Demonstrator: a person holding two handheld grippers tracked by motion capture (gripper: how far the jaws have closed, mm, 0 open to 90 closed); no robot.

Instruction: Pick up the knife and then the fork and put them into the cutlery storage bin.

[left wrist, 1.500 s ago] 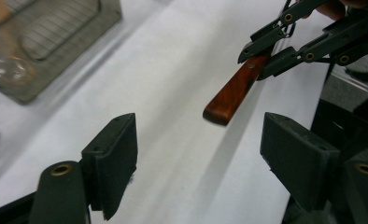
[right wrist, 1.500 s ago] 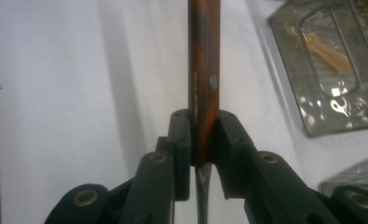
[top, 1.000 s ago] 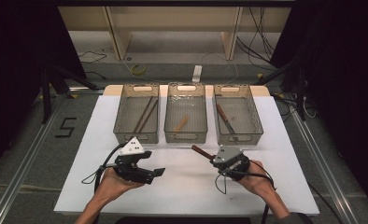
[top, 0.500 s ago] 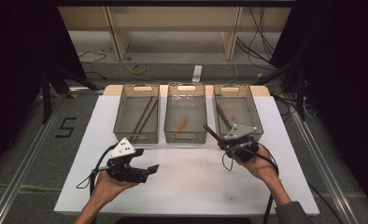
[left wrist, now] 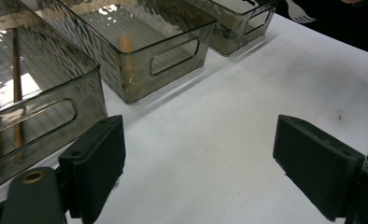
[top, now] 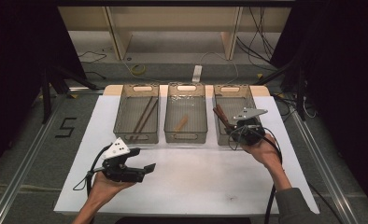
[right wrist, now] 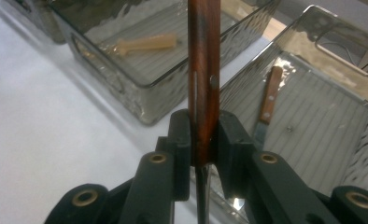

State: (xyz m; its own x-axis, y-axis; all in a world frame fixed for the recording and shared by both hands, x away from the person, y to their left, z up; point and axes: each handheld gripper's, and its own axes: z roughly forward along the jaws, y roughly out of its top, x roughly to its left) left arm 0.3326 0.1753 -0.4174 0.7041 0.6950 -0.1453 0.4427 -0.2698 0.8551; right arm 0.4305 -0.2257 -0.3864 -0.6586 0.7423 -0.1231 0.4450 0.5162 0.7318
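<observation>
Over the right-hand bin [top: 254, 103], near its front end: right tongs [right wrist: 203, 135] clamped on a knife with a dark red-brown wooden handle [right wrist: 203, 70]. Pads press both flat sides of the handle; a rivet shows on it just above the grip. In the high view the handle [top: 221, 115] sticks out up and to the left from the tongs [top: 233, 125], slanting across the bin's left wall. A strip of metal runs down below the pads in the right gripper view.

Inside that same bin, on its ribbed floor: a second knife with a lighter wooden handle [right wrist: 269, 95], lying flat, apart from the held one.

Middle bin [top: 187, 135]: one pale wooden piece [top: 181, 123] lying at a slant.

Left bin [top: 136, 136]: a pair of brown chopsticks [top: 143, 117], side by side.

Left tongs [top: 142, 169] held low over the white bench [top: 196, 172], in front of the left bin; jaws wide apart, nothing between them, bare bench surface showing in the gap [left wrist: 198, 158].

All three bins are clear smoky plastic with cut-out handles, set in a row along the far side of the bench.
</observation>
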